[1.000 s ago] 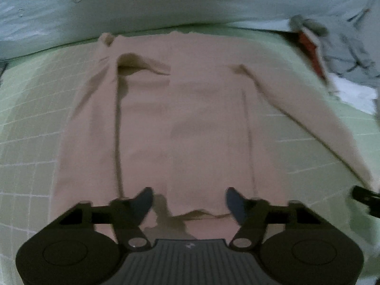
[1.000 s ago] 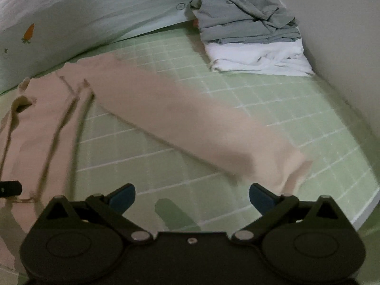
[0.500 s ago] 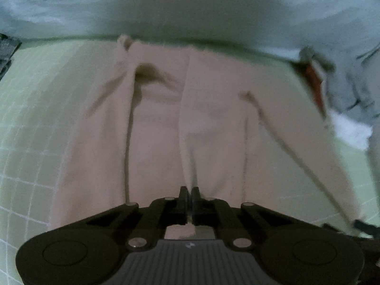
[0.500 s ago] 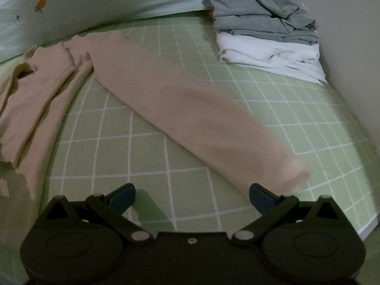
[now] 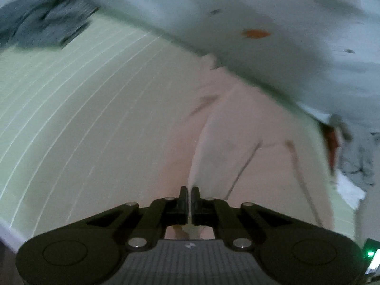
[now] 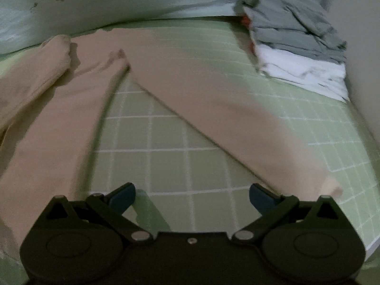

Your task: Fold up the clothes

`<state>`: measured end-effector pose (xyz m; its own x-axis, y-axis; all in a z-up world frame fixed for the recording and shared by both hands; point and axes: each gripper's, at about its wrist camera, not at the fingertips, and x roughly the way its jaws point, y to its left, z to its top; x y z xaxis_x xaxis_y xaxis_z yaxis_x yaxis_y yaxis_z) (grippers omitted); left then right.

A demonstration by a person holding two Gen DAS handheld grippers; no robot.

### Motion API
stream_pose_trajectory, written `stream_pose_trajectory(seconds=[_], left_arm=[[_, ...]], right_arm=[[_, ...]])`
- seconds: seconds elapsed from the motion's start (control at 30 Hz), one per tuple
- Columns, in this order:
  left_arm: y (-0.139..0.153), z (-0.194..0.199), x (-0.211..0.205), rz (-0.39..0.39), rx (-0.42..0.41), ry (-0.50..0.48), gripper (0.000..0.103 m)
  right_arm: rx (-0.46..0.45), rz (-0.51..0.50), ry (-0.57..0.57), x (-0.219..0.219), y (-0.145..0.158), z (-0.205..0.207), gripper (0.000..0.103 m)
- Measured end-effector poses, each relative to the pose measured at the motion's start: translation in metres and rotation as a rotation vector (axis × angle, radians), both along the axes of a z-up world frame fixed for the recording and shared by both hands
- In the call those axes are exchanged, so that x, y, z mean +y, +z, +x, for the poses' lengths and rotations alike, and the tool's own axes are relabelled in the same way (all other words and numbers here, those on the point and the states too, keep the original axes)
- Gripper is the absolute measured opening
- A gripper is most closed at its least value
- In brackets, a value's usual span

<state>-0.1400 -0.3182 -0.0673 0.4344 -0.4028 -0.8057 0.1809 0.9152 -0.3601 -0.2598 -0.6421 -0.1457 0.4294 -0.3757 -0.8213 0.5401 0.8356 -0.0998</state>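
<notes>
Pink top's [image 5: 249,156] hem pinched inside left gripper [image 5: 189,196].

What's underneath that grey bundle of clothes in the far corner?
The grey clothes sit on a folded white garment, with something orange-red peeking out at the left edge. Whatever lies deeper in the stack is covered.

the right gripper [image 6: 192,196] sits at the bottom of the frame with its blue-tipped fingers [image 6: 123,196] spread wide and nothing between them, over the green checked bed sheet [image 6: 166,166]. a beige long-sleeved top [image 6: 47,123] lies across the left and centre, one sleeve [image 6: 225,118] stretched flat toward the lower right. in the upper right a stack of folded grey and white clothes [image 6: 296,54] rests by the wall. a pale quilt with a carrot print [image 6: 118,0] spans the top.
</notes>
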Motion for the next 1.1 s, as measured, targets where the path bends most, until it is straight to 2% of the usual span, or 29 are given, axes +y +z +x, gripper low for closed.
stream_pose_trajectory(seconds=[0.13,0.23,0.33,0.4,0.43,0.5,0.57,0.73,1.1], left_arm=[[-0.027,0.003,0.012,0.028,0.069,0.028,0.003],[-0.037,0.007,0.008,0.050,0.092,0.016,0.004],[-0.044,0.011,0.003,0.101,0.117,-0.002,0.009],[-0.043,0.013,0.001,0.111,0.116,-0.012,0.030],[-0.041,0.013,0.000,0.116,0.112,-0.018,0.037],[-0.035,0.013,0.000,0.125,0.088,-0.019,0.062],[-0.029,0.014,0.001,0.131,0.061,-0.025,0.072],[-0.017,0.020,-0.007,0.156,0.018,-0.031,0.083],[-0.005,0.012,-0.045,0.217,-0.030,-0.065,0.084]], right_arm=[[0.006,0.002,0.006,0.011,0.000,0.006,0.103],[0.014,-0.001,0.003,0.016,0.001,0.010,0.103],[0.024,-0.021,0.018,0.023,0.001,0.012,0.103],[0.029,-0.023,0.026,0.027,0.002,0.013,0.103],[0.031,-0.032,0.023,0.029,0.003,0.013,0.103],[0.018,-0.054,0.011,0.031,0.006,0.011,0.103],[-0.005,-0.053,-0.015,0.029,0.009,0.008,0.103],[-0.048,-0.029,-0.114,0.011,0.014,0.004,0.103],[-0.067,-0.057,-0.258,-0.053,0.010,-0.025,0.103]])
